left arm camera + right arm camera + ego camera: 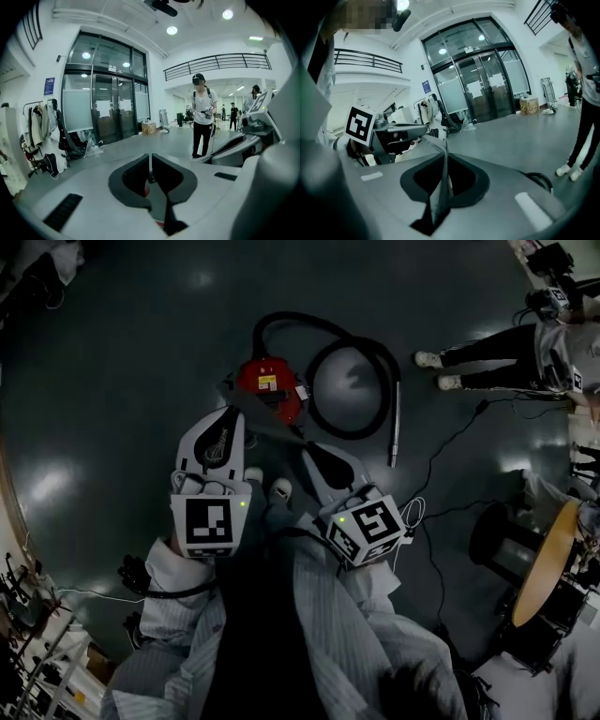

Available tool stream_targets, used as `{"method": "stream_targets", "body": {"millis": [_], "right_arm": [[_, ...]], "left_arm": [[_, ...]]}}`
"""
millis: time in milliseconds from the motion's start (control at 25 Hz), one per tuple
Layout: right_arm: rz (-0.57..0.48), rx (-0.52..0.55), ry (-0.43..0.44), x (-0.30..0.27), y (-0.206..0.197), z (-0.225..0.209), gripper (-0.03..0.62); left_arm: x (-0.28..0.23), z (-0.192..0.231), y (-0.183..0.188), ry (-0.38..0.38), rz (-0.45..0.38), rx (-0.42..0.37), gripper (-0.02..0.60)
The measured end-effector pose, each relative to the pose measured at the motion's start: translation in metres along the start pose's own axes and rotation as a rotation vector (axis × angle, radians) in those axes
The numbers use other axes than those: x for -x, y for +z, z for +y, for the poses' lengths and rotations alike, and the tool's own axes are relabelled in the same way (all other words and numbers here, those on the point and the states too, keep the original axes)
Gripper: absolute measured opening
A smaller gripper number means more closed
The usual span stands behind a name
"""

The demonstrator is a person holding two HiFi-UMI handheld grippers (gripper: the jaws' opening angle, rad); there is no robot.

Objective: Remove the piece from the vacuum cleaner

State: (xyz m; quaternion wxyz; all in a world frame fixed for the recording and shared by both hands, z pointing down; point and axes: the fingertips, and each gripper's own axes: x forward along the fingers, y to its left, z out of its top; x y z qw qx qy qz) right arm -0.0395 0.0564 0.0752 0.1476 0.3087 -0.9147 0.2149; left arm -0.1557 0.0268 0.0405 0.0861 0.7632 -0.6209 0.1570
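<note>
Hovering clenched, empty: left claw (229, 415), right claw (313, 452). Vacuum cleaner (267, 385) at 12 o'clock; stiff wand (397, 418) probably best hold, hose (323, 329) floppy.

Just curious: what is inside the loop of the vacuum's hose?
Only bare floor, with a pale glare on it, lies inside the hose loop beside the vacuum. Nothing covers that patch, so none of it is hidden.

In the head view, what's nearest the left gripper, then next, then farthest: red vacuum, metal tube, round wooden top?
From the left gripper:
1. red vacuum, just ahead.
2. metal tube, to the right.
3. round wooden top, far right.
</note>
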Motion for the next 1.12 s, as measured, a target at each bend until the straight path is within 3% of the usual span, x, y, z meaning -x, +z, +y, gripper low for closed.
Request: {"method": "stream_targets", "body": {"millis": [160,400,640,800,1120], "right_arm": [[-0.013,0.065,0.004,0.0,0.03,0.017,0.025],[-0.059,0.062,0.013,0.001,0.078,0.021,0.025],[-0.055,0.074,0.016,0.02,0.042,-0.022,0.025],[-0.058,0.09,0.014,0.025,0.014,-0.014,0.025],[-0.054,0.092,0.021,0.01,0.077,0.019,0.025]], "left_arm": [[0.015,0.012,0.032,0.05,-0.05,-0.003,0.021],[0.015,0.029,0.084,0.092,-0.087,-0.056,0.02],[-0.006,-0.018,0.055,0.099,-0.076,-0.065,0.02],[0.009,-0.03,0.027,0.099,-0.088,-0.08,0.02],[0.024,0.017,0.081,0.106,-0.084,-0.079,0.02]]}}
